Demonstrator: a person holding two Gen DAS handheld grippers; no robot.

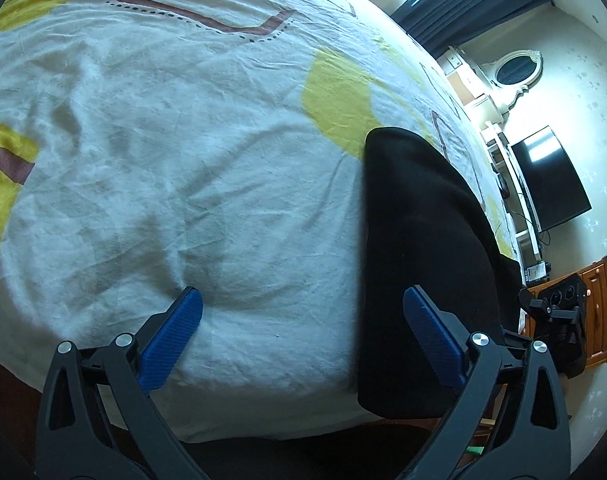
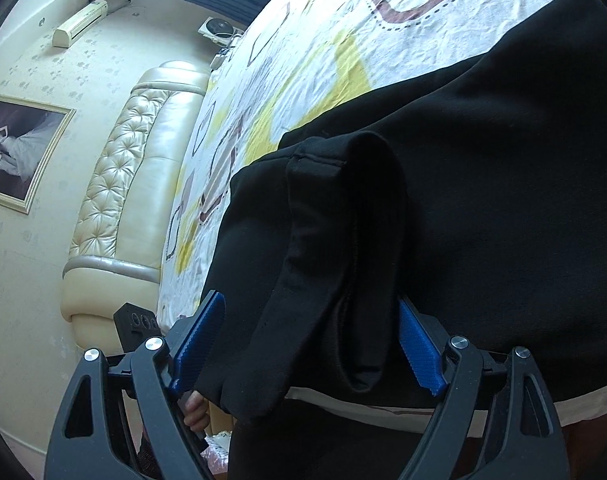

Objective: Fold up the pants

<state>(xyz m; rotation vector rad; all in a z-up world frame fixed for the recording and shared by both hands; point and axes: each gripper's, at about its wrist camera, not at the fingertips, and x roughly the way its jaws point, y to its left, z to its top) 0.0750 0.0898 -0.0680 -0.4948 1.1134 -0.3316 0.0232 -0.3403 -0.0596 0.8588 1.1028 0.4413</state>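
Observation:
Black pants [image 1: 419, 248] lie on the bed at the right of the left wrist view, running from the near edge away. My left gripper [image 1: 303, 304] is open and empty above the bedsheet; its right finger [image 1: 431, 332] is over the pants' left edge. In the right wrist view the pants [image 2: 483, 184] fill the right half. A loose folded end with a hem [image 2: 327, 248] hangs between the wide-open fingers of my right gripper [image 2: 309, 316]. The jaws do not pinch it.
The bed [image 1: 183, 140] has a white sheet with yellow and brown shapes. A padded cream headboard [image 2: 119, 184] stands at the left in the right wrist view. A television [image 1: 551, 180] and a wooden dresser [image 1: 595, 312] stand past the bed's right side.

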